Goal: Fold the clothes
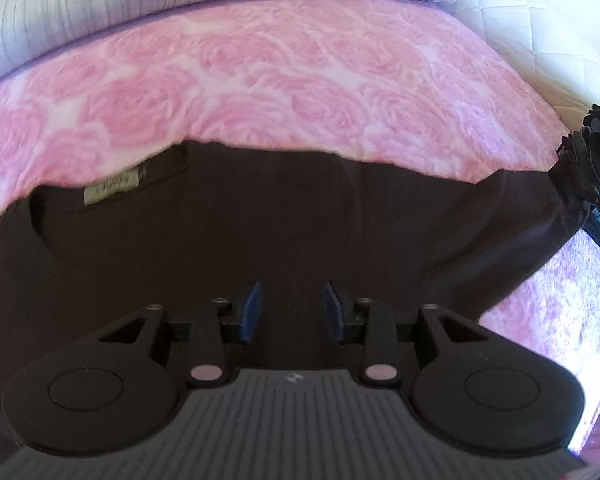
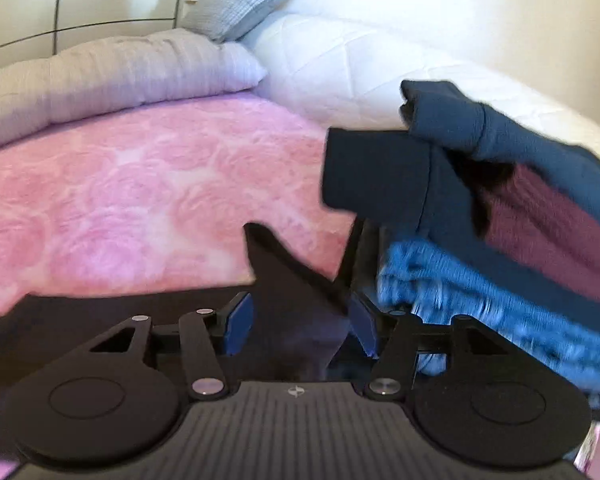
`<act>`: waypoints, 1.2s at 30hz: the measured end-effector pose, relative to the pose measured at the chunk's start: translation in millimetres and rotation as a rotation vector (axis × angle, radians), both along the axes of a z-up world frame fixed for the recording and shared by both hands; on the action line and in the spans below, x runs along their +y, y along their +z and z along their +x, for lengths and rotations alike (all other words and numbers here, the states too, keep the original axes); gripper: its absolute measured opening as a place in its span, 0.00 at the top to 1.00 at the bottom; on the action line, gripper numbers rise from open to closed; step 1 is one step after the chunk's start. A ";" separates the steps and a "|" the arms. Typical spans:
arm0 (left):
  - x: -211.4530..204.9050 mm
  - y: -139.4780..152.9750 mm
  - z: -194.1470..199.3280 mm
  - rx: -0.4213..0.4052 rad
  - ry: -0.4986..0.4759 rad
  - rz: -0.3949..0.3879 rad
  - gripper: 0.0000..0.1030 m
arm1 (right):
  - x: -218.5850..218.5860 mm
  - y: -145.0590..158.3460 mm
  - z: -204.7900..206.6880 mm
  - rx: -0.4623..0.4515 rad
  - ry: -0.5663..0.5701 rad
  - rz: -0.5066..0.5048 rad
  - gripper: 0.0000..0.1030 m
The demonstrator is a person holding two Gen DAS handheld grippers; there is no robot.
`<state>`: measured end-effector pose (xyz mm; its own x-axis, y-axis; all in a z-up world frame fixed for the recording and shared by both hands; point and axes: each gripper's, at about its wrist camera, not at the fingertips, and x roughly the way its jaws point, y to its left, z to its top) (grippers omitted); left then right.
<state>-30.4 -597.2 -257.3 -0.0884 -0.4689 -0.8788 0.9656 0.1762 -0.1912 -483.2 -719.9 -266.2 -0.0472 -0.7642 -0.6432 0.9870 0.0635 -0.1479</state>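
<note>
Left wrist view: we see one dark shirt (image 1: 260, 216) flat on pink blanket (image 1: 260, 80); left gripper (image 1: 293, 310) spread, empty.
Right gripper (image 2: 300, 320): pinching one shirt corner (image 2: 288, 276).
Pile: three garments (image 2: 500, 220) beside it.

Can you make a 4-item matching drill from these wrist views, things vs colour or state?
Things
1. shirt
2. blanket
3. left gripper
4. neck label

Colour or state
A. pink, rose pattern
B. open, nothing between its pads
C. dark, spread flat on the bed
D. pale, at the collar

Pairs: 1-C, 2-A, 3-B, 4-D
</note>
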 end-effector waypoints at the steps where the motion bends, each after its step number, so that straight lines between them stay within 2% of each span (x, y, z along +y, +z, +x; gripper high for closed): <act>1: 4.6 0.3 -1.9 0.002 0.002 0.005 0.69 | 5.6 0.2 1.8 -0.012 0.015 0.013 0.45; 4: 18.5 0.8 -7.4 0.005 0.005 0.018 0.65 | 1.2 -8.5 12.0 -0.078 0.114 0.085 0.44; 5: 23.4 -0.4 -8.6 0.002 0.003 0.024 0.64 | -8.8 -12.9 18.7 -0.095 0.174 0.124 0.47; 7: 33.0 -2.8 -10.6 -0.005 0.000 0.036 0.63 | -32.2 -26.5 34.8 -0.054 0.292 0.185 0.54; 8: 37.7 -3.8 -9.8 -0.004 0.011 0.042 0.63 | -42.6 -30.9 34.4 -0.016 0.281 0.179 0.55; 10: 46.6 -3.6 -7.4 -0.002 0.034 0.049 0.63 | -60.1 -32.7 24.5 0.089 0.147 0.138 0.61; 12: 55.8 -0.1 -3.5 0.002 0.056 0.047 0.63 | -62.3 -21.3 14.3 0.213 -0.023 0.027 0.57; 13: 58.6 1.0 -2.6 0.007 0.066 0.048 0.63 | -60.1 -13.1 8.1 0.213 -0.070 -0.008 0.57; 17: 65.5 4.3 -2.7 0.008 0.078 0.049 0.63 | -38.5 4.4 2.3 0.169 -0.062 -0.015 0.46; 20: 70.5 8.0 -3.9 -0.011 0.084 0.048 0.63 | -21.3 4.4 6.3 0.119 -0.013 0.007 0.46; 22: 76.1 11.5 -3.8 -0.034 0.093 0.052 0.62 | -17.3 0.8 9.4 0.089 0.001 0.039 0.46; 26: 87.8 18.8 -3.5 -0.077 0.113 0.060 0.59 | 6.0 6.3 9.1 -0.079 0.011 0.136 0.45; 28: 100.3 25.3 -0.7 -0.081 0.139 0.064 0.58 | 32.2 12.6 13.4 -0.123 0.035 0.178 0.40; 31: 131.9 38.8 10.3 -0.096 0.174 0.064 0.56 | 74.5 22.8 22.4 -0.171 0.070 0.244 0.38; 32: 144.3 43.9 15.1 -0.104 0.184 0.063 0.55 | 88.7 26.2 25.5 -0.187 0.082 0.265 0.38; 36: 196.5 65.0 36.7 -0.136 0.229 0.063 0.35 | 144.3 43.7 40.2 -0.232 0.090 0.335 0.34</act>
<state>6.3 -400.7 -192.3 0.1344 -0.4073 -0.9033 0.9151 0.4008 -0.0445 -442.9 -575.6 -222.4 0.1858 -0.5056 -0.8425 0.9799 0.1582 0.1212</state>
